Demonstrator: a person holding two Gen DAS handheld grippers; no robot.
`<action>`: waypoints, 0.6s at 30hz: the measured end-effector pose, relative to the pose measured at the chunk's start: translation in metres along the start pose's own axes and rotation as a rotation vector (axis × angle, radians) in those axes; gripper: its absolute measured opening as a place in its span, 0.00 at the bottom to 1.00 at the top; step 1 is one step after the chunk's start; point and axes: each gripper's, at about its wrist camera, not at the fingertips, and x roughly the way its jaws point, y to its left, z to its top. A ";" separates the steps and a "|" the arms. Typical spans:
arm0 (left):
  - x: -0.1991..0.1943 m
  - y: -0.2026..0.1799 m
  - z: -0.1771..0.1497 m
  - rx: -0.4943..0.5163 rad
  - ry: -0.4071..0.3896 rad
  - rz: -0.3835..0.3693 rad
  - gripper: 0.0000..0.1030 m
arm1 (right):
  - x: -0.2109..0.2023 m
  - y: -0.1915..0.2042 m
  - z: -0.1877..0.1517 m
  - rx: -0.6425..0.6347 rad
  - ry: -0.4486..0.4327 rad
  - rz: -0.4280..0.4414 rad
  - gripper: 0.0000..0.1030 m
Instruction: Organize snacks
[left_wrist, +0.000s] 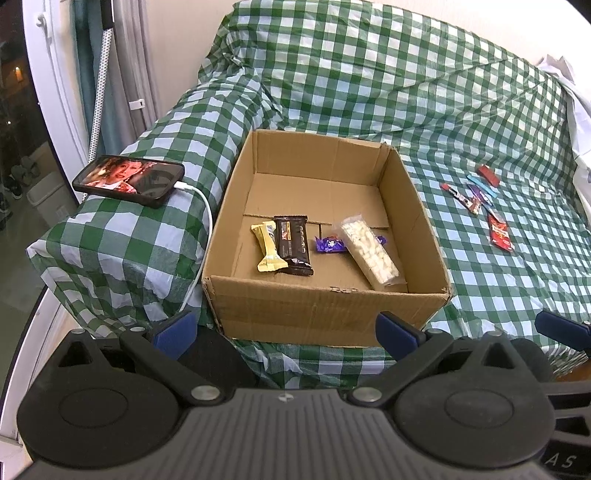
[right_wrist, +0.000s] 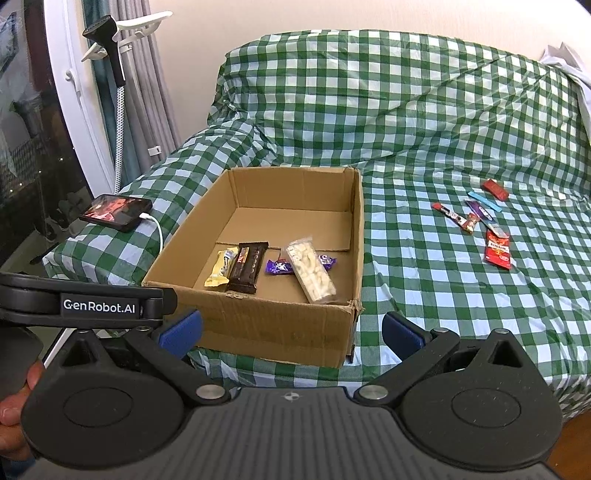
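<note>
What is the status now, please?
Left gripper open, right gripper open, both empty. Four snacks in cardboard box; more snacks loose on checked cloth. Nothing blocking.

The cardboard box (right_wrist: 258, 317) stands on the covered sofa (right_wrist: 406, 110), holding four snacks in its near half, with the phone (right_wrist: 116, 212) on the armrest to the left of the box and the loose snacks (right_wrist: 480, 221) well apart to its right.
</note>
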 end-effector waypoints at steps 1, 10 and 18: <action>0.001 -0.001 0.001 0.003 0.003 0.002 1.00 | 0.001 -0.002 0.000 0.003 0.002 0.002 0.99; 0.008 -0.014 0.012 0.041 0.012 0.016 1.00 | 0.010 -0.022 0.001 0.063 0.010 0.002 0.99; 0.020 -0.050 0.035 0.105 0.028 0.001 1.00 | 0.015 -0.075 0.005 0.193 -0.030 -0.071 0.99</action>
